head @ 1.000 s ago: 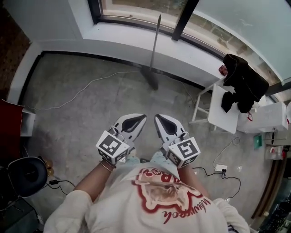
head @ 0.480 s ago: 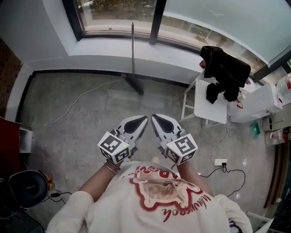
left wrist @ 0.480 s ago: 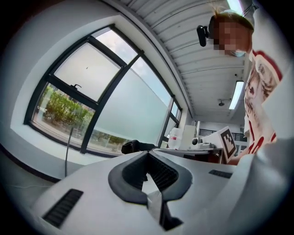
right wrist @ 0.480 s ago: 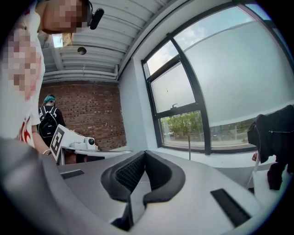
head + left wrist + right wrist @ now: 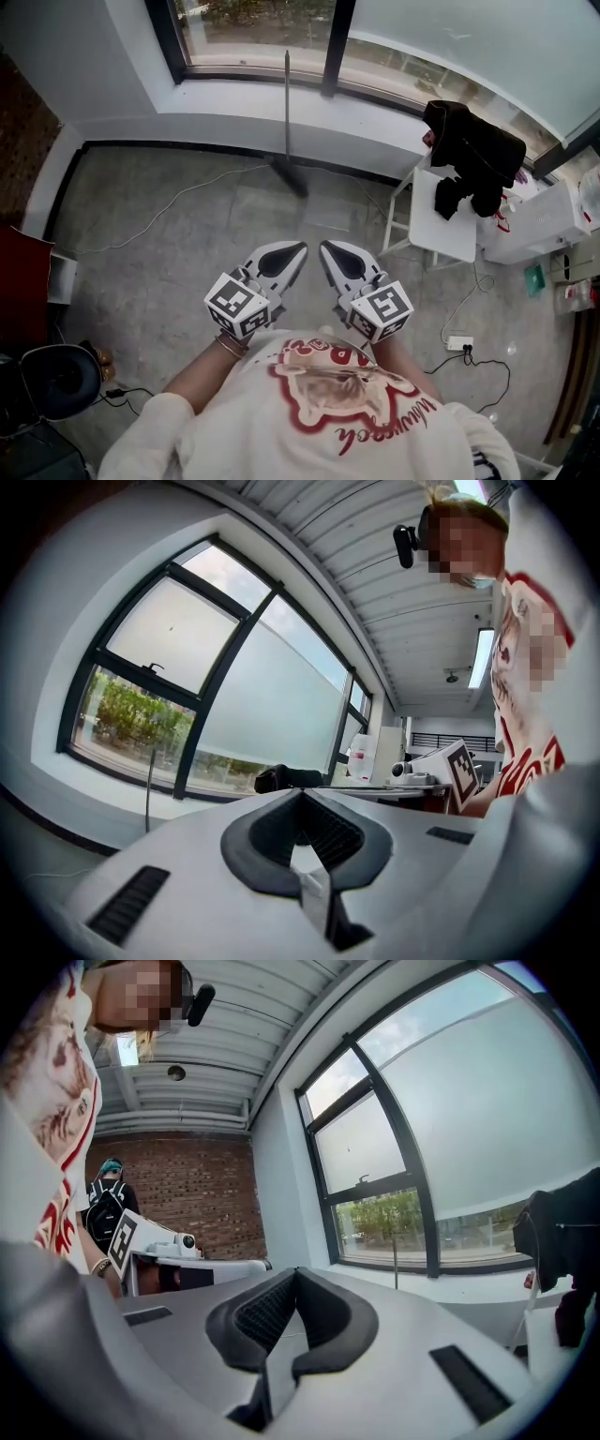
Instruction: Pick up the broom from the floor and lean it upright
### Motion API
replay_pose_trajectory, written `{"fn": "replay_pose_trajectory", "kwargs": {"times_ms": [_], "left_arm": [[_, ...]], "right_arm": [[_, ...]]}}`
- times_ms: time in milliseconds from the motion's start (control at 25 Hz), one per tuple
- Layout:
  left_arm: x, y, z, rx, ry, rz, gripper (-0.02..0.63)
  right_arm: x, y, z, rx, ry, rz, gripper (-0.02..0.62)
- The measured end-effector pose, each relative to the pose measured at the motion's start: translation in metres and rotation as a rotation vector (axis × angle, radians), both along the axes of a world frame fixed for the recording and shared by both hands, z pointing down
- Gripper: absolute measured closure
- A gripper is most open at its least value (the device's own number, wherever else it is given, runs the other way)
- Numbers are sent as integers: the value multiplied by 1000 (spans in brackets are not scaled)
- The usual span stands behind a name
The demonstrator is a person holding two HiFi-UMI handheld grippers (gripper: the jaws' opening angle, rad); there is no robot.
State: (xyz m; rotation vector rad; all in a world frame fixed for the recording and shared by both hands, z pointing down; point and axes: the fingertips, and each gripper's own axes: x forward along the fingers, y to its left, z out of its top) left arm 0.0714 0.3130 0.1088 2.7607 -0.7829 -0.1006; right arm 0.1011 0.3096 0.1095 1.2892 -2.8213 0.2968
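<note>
Overhead, shows the broom (image 5: 286,117) standing upright against the window sill (image 5: 225,94), bristles on the floor (image 5: 169,253), well apart from the left gripper (image 5: 298,249) and right gripper (image 5: 325,247). Left gripper view: finds jaws pressed together, holding nothing, broom far off. Right gripper view: likewise closed and empty. Looks light, stiff, smooth-handled and easily toppled; best gripped mid-handle, across the shaft.

The person wears a white shirt (image 5: 234,441) with a red print, plus a bracelet (image 5: 222,344). The left gripper (image 5: 298,248) and right gripper (image 5: 325,247) are white with black pads. Each carries a black-and-white marker cube (image 5: 234,306).
</note>
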Motion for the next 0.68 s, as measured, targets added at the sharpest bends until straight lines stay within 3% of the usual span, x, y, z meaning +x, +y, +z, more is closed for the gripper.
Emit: {"fn": "replay_pose_trajectory", "kwargs": {"times_ms": [680], "left_arm": [[-57,-7,7,-9,-15,-66,589]], "right_arm": [[-53,-6,3,6,-12,-60,571]]}}
